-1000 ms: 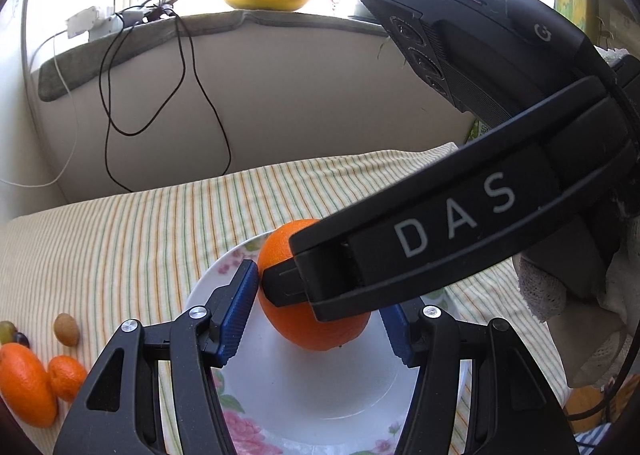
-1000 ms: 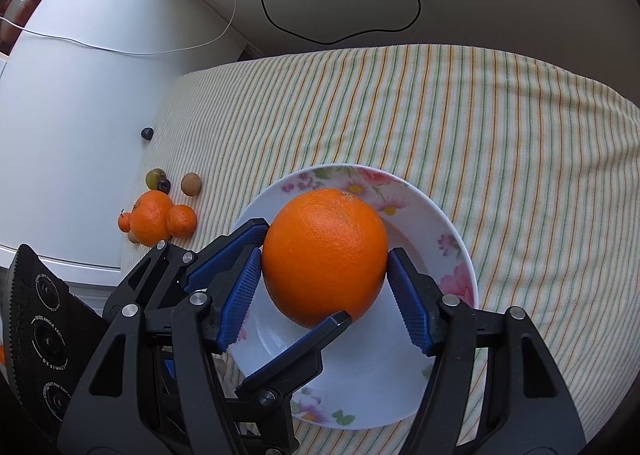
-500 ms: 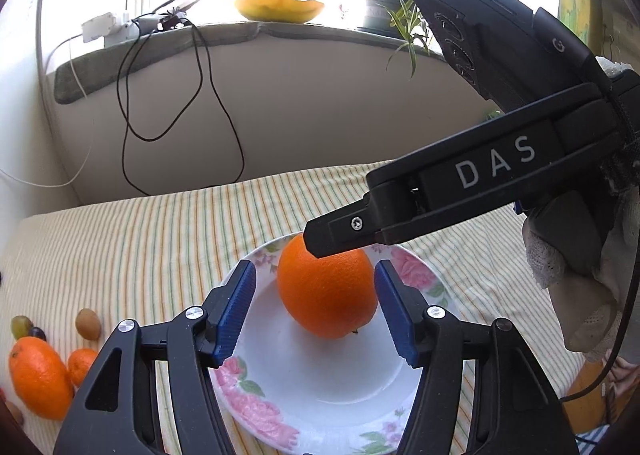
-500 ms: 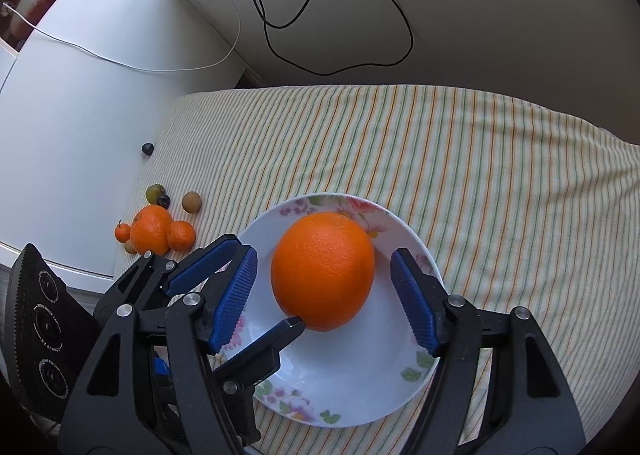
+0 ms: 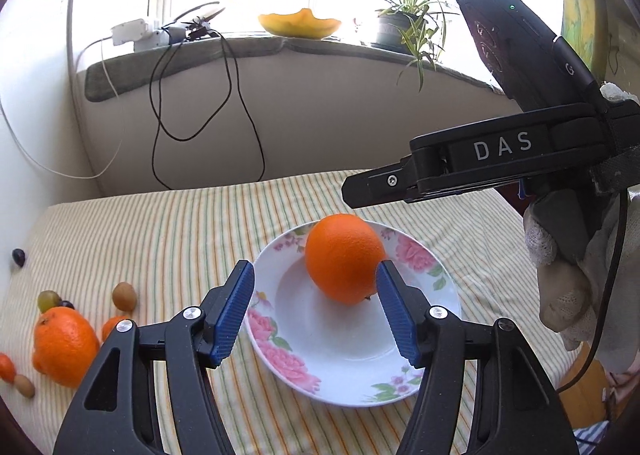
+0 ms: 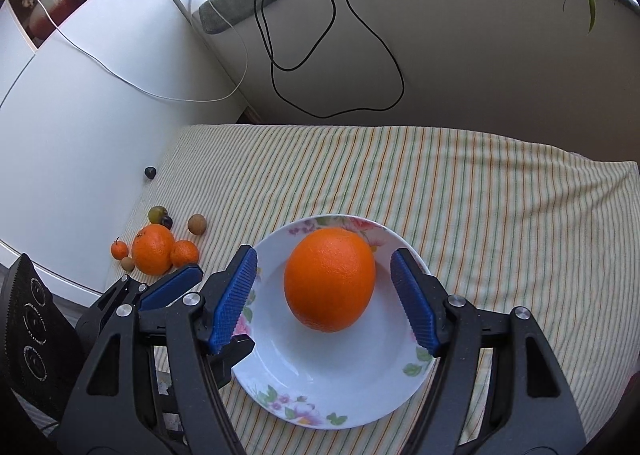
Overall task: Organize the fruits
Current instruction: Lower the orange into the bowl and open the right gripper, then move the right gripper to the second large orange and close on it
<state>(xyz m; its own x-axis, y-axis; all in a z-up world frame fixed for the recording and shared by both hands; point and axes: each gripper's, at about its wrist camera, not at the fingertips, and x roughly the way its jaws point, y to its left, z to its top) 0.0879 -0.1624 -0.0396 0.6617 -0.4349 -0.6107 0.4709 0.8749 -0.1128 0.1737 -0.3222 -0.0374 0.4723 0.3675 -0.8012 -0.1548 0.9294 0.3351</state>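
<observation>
- The left gripper (image 5: 316,313) hangs nearest, jaws spread wide and holding nothing; its blue pads flank the plate without touching the fruit.
- The right gripper (image 6: 324,301) is likewise open and empty, a pad on either side of the large orange (image 6: 330,279) with clear gaps.
- That orange sits in the flowered plate (image 6: 320,395), toward its far rim, so this placement looks done.
- Judged next step: fetch from the cluster at the left edge of the striped cloth (image 6: 480,195). Lift clear of the plate rim first, so a finger does not catch it and tip the orange.
- In the cluster, the second orange (image 6: 153,249) touches the small tangerine (image 6: 184,253); approach from above, with pads on the free sides, to avoid scattering round fruit.
- The brown fruit (image 6: 197,224) and the dark grape (image 6: 150,172) lie farther off, apart; small and rollable, they want a gentle, centred close.
</observation>
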